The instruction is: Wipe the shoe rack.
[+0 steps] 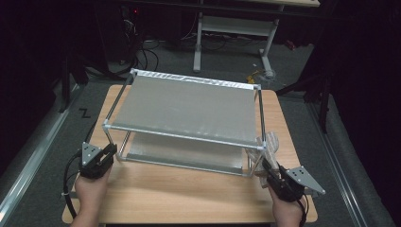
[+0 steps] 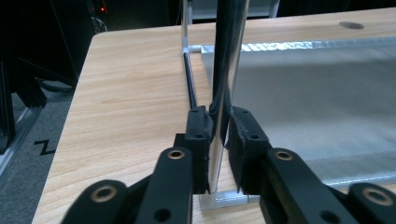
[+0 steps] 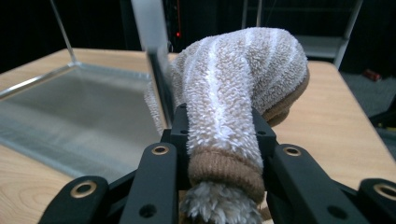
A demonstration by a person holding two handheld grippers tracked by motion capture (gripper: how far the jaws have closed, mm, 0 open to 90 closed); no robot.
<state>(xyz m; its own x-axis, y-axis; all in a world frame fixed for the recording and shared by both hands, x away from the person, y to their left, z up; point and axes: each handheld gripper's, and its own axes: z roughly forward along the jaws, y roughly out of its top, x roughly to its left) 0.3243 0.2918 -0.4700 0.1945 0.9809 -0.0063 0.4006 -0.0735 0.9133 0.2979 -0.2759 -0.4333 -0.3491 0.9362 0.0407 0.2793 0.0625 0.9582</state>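
A two-tier metal rack [image 1: 184, 106] with silver shelves stands on the wooden table [image 1: 189, 198]. My left gripper [image 1: 111, 150] is at its front left corner. In the left gripper view the left gripper [image 2: 218, 126] is shut on the rack's shiny upright leg [image 2: 224, 70], low down near its foot. My right gripper [image 1: 265, 166] is at the front right corner, shut on a fluffy beige-and-white striped sock [image 3: 233, 79]. The sock [image 1: 270, 144] rises from the right gripper [image 3: 219, 119] right beside the rack's front right leg [image 3: 152, 37].
The rack's lower shelf [image 3: 79, 107] lies just above the tabletop. Bare wood runs along the near edge, between the two hands. Beyond the table stand a white desk frame [image 1: 231, 28] and loose cables [image 1: 142, 52] on the grey floor.
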